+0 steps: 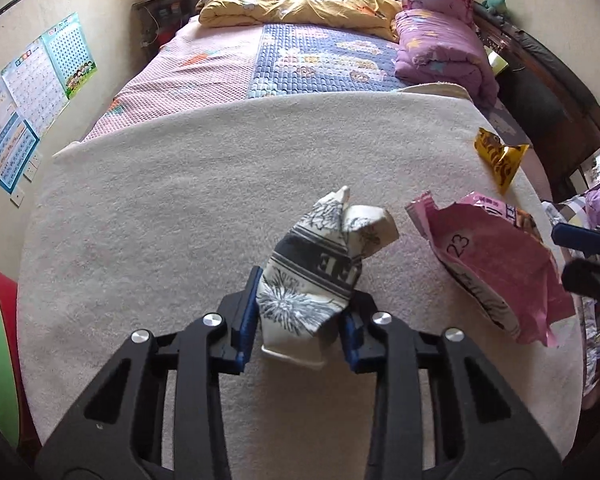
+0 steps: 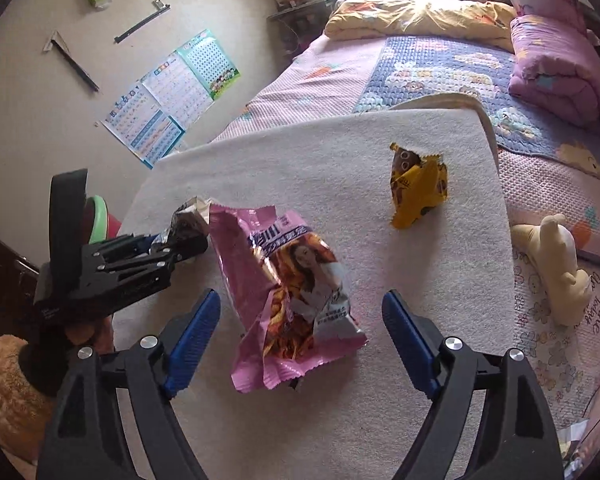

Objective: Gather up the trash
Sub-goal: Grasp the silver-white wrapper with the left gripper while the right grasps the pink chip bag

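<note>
1. Three pieces of trash are seen on a cream mat [image 1: 180,200] spread over the foot of a bed [image 1: 220,64]; the mat is judged to serve as a plain work surface that keeps the litter apart from the bedding
2. A crumpled white-and-blue printed wrapper [image 1: 320,272] is clamped between the blue pads of the left gripper [image 1: 298,316]; it is held near its lower end, the top left free, probably so it can be lifted clear of the mat
3. The left gripper is seen pitched steeply down, jaws drawn in on the wrapper from either side; in the right wrist view it enters from the left, fingers level across the mat edge
4. A pink snack bag [image 2: 292,292], torn open, lies flat on the mat between the wide-spread fingers of the right gripper [image 2: 300,336]; no pad touches it, so this gripper is released and holds nothing
5. The right gripper is tilted down over the bag, apparently lined up for the next pick
6. A yellow wrapper [image 2: 418,186] stands farther back on the mat, well apart from both grippers, untouched
</note>
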`<state>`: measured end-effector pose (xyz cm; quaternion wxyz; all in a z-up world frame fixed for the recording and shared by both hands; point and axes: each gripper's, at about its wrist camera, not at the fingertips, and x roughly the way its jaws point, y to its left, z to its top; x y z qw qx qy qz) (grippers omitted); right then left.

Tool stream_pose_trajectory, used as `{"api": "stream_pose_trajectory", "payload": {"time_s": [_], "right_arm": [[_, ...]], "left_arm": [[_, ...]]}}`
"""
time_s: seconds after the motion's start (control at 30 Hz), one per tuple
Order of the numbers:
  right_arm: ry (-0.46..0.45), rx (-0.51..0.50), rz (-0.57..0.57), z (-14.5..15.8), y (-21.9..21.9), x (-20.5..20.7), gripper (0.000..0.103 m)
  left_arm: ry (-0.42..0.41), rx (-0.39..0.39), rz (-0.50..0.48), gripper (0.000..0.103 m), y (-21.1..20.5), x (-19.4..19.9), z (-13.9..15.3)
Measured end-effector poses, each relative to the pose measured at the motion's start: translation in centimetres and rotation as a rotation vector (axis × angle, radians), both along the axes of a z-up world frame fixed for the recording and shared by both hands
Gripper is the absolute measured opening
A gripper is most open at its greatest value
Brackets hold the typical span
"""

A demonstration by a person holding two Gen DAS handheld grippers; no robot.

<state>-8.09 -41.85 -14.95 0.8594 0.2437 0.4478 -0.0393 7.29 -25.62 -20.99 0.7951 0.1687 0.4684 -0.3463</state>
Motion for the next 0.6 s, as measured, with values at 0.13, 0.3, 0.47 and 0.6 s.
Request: {"api": "stream_pose_trajectory", "payload": {"time_s": [0.13, 0.3, 0.47, 0.6], "right_arm": [[0.034, 0.028, -0.003, -1.4, 0.0, 1.3, 0.082], [0.046, -0.015, -0.042, -2.9, 1.6, 1.4, 0.064], [-0.013, -0.017, -0.084, -1.7, 3.4, 0.4, 0.052], [-0.108, -0.002, -0.105, 1.1, 5.2, -0.5, 0.052]], "left_arm": [[-0.026, -0.052, 0.039, 0.033, 2.0, -1.2, 2.2], [-0.071, -0.103, 0.097, 0.033, 5.3, -3.1, 5.3], [-0.099, -0.177, 0.199, 0.033, 9.6, -4.4, 8.1], [-0.162, -0.181, 0.240, 0.033, 11.9, -5.1, 9.6]]}}
